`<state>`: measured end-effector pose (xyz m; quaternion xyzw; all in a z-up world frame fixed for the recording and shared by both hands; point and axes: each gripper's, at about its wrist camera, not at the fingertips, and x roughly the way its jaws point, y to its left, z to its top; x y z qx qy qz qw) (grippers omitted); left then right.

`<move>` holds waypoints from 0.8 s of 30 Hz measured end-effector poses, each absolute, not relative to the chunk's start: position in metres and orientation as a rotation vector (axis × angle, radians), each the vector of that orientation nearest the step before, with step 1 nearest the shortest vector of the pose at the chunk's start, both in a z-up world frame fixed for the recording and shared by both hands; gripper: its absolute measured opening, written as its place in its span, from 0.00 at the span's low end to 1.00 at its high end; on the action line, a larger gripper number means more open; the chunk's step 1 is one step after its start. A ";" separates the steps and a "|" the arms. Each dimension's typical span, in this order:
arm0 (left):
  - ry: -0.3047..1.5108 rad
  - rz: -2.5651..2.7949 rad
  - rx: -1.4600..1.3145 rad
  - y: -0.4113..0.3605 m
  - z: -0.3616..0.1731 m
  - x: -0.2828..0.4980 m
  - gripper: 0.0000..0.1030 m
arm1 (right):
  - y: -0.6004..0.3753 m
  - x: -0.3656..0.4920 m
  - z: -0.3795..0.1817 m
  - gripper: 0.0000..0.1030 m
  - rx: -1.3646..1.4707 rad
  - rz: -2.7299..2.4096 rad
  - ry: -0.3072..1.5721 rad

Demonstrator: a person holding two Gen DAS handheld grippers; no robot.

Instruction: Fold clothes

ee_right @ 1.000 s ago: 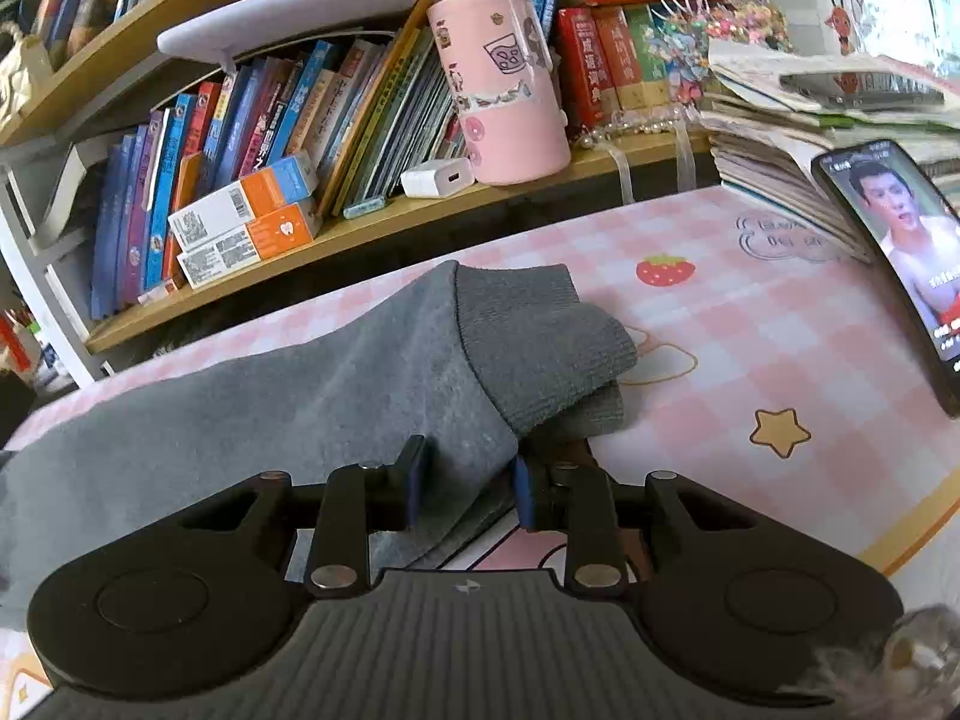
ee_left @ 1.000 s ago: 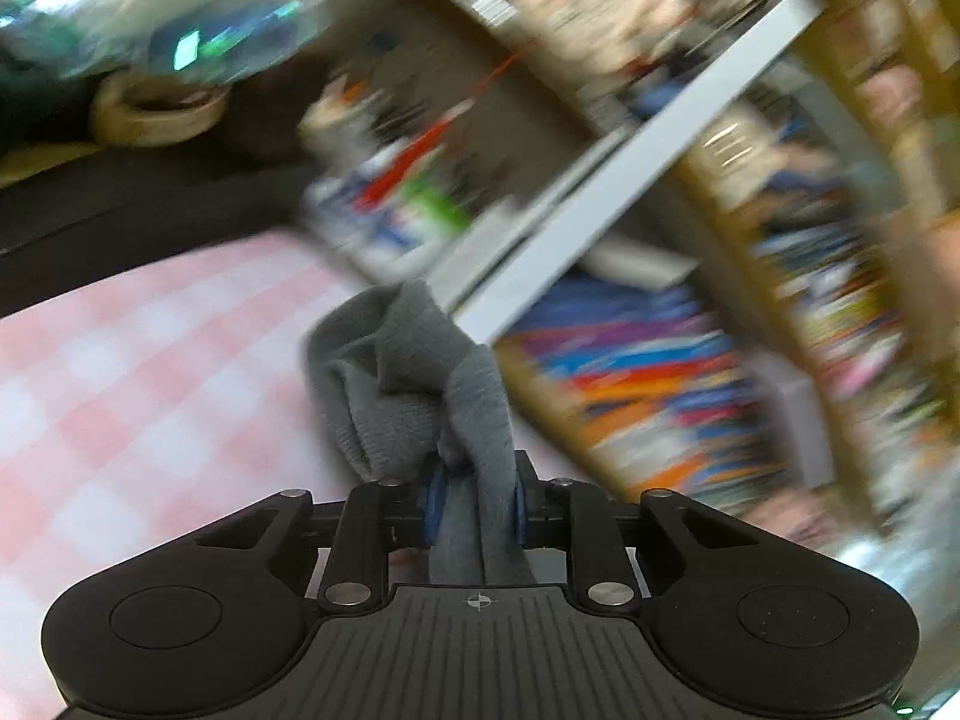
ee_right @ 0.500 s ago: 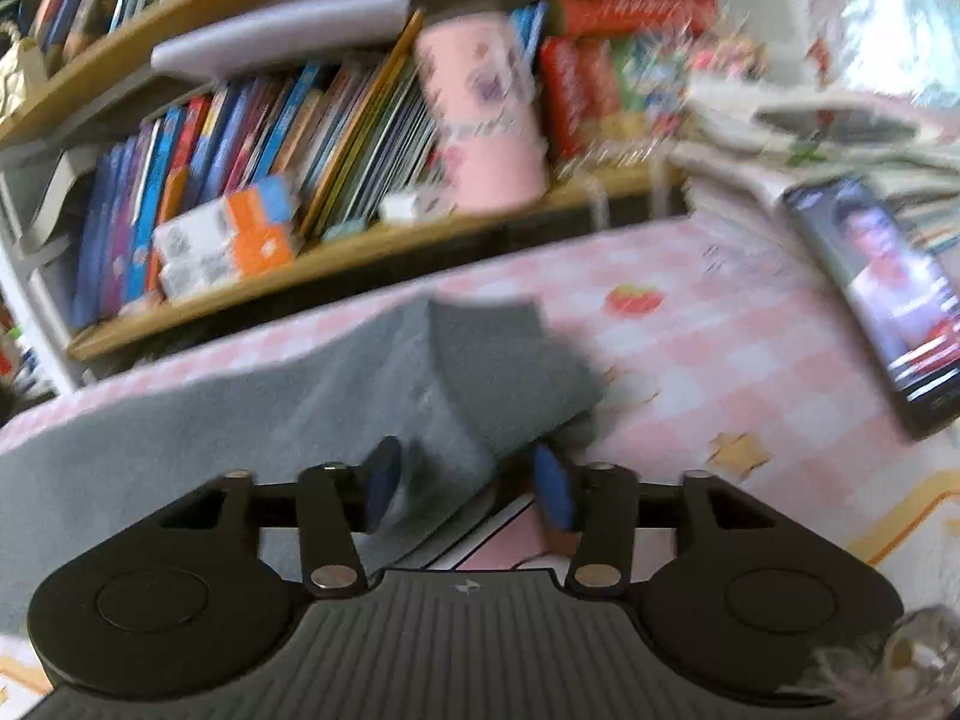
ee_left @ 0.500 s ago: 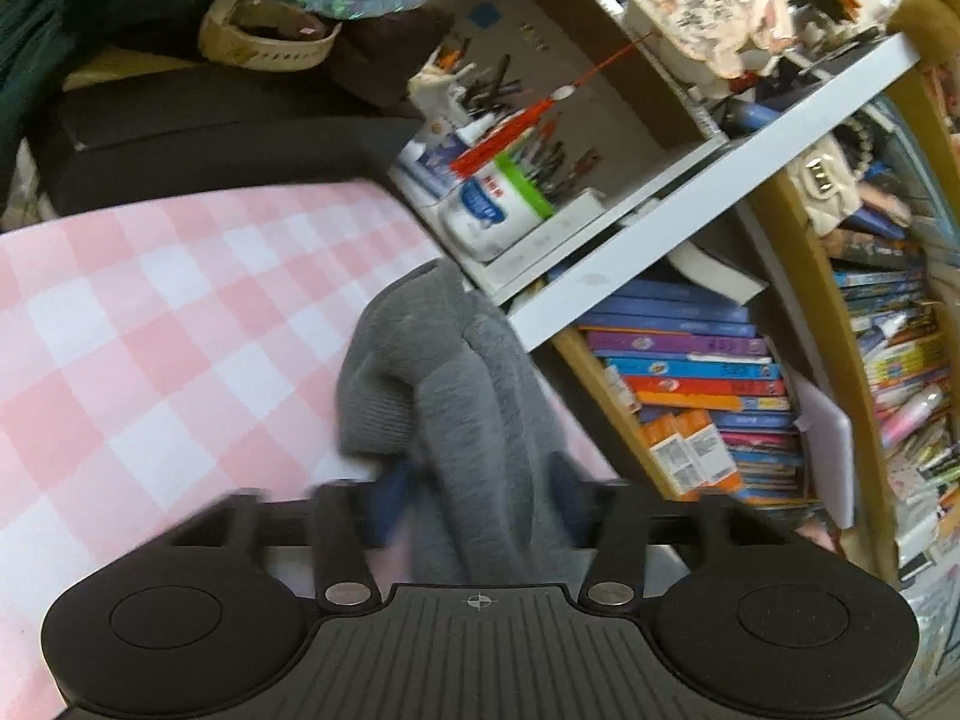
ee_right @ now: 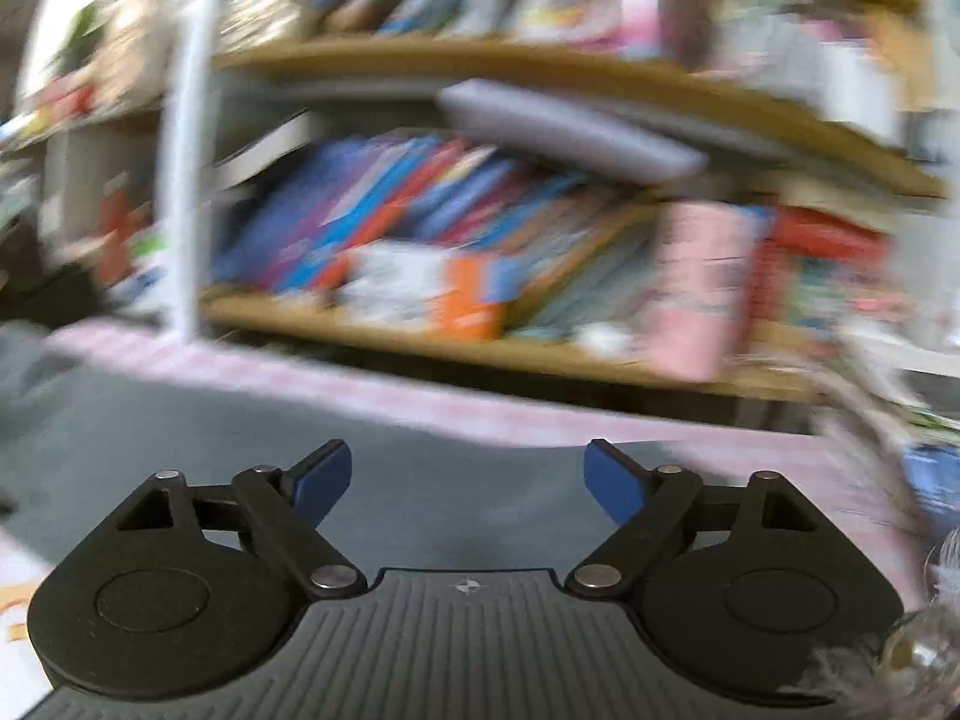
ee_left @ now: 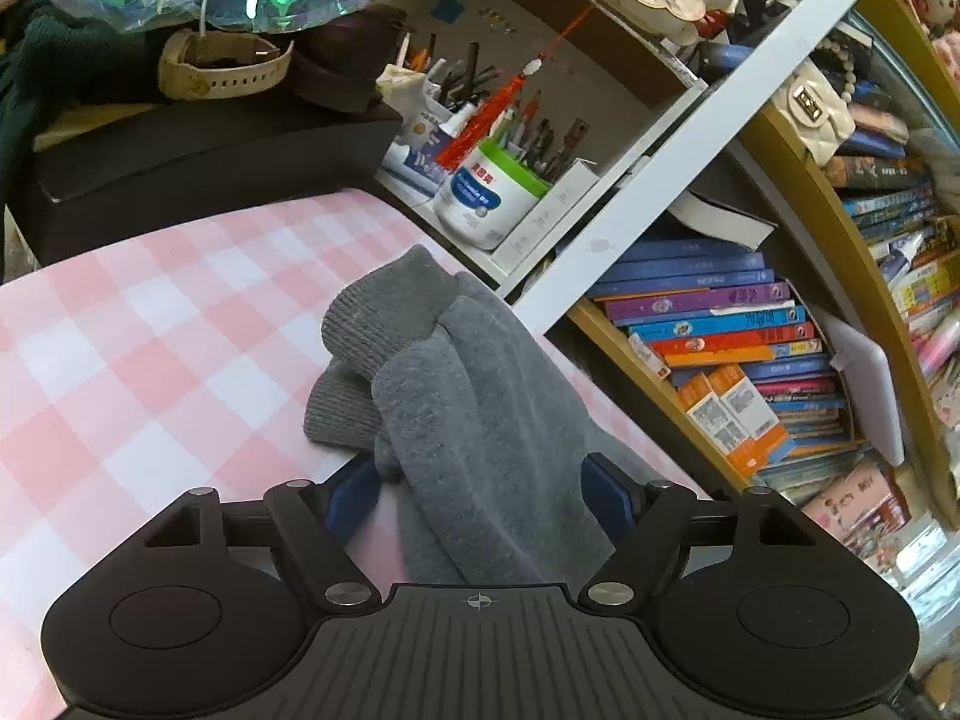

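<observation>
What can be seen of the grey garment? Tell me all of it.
The grey garment looks like soft fleecy knit with ribbed cuffs. It lies bunched on the pink checked tablecloth, two cuffed ends stacked near the table's far edge. It runs between the open fingers of the left gripper. The blurred right view shows more grey cloth lying flat.

Checked tabletop point(ee_left: 120, 360) lies bare left of bookshelf point(ee_left: 690, 396).

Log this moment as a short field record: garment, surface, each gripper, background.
garment: grey sweater, bunched, ribbed cuff on top, lying on the table
surface: pink checked tablecloth
left gripper: open, jaws either side of the sweater
right gripper: open, nothing between the jaws, grey cloth below
background: bookshelf, pen pot
right view: motion-blurred
</observation>
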<state>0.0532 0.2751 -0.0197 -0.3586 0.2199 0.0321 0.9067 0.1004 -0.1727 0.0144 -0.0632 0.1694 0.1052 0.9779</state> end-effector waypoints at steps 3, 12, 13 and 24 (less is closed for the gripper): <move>0.452 0.060 -0.753 0.277 -0.020 0.053 0.75 | -0.135 0.115 0.008 0.83 -0.203 0.320 0.396; 0.451 0.049 -0.731 0.274 -0.020 0.054 0.80 | -0.057 0.157 0.020 0.85 -0.247 0.405 0.409; 0.452 0.047 -0.725 0.274 -0.020 0.055 0.81 | -0.051 0.159 0.022 0.85 -0.245 0.411 0.404; 0.456 0.041 -0.691 0.270 -0.019 0.057 0.85 | -0.005 0.166 0.006 0.85 -0.378 0.446 0.427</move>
